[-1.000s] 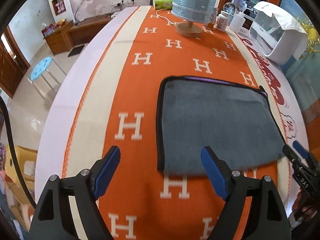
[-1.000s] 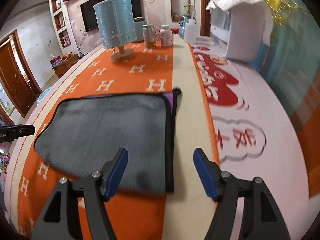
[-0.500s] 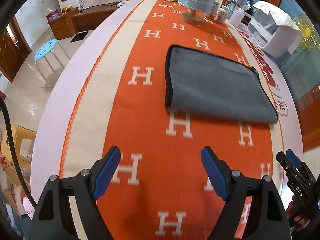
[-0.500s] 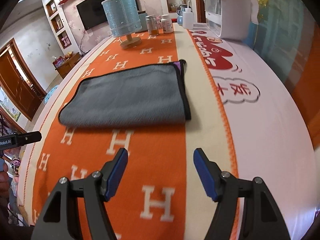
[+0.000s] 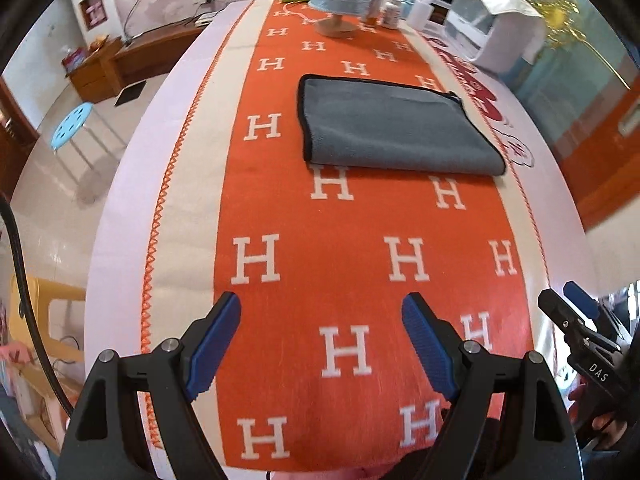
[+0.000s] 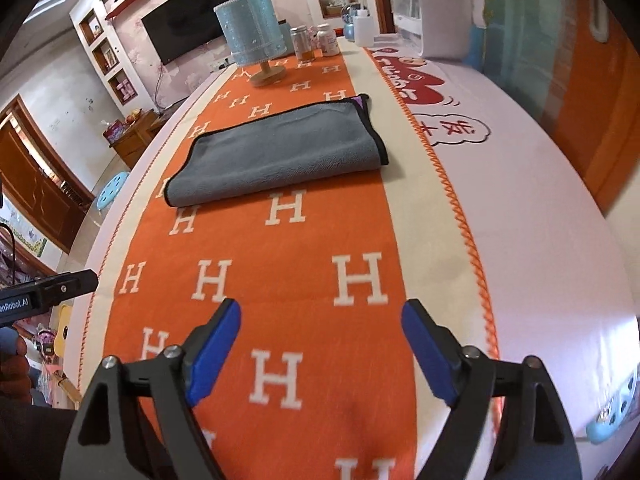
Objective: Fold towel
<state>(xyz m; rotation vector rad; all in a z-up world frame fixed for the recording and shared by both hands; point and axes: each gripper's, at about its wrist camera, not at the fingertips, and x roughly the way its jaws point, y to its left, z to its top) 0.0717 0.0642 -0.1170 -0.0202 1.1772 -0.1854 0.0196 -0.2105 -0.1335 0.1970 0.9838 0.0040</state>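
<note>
Already folded once, by the look of it, the grey towel lies flat on the orange H-patterned runner, its rounded fold facing me and its black-bound edges stacked at the far side and at both ends, with a sliver of purple underside showing at the far right corner; I judge the main fold done, with perhaps one more halving left if a smaller packet is wanted; my left gripper hangs over the near end of the runner, well short of the towel, its blue pads spread wide and gripping nothing; my right gripper does the same on its side, jaws wide apart and empty; the count: one towel, two grippers, one blue lamp on a wooden foot beyond the towel, two small jars and one white bottle behind it, one white appliance at the far right, one blue stool on the floor.
</note>
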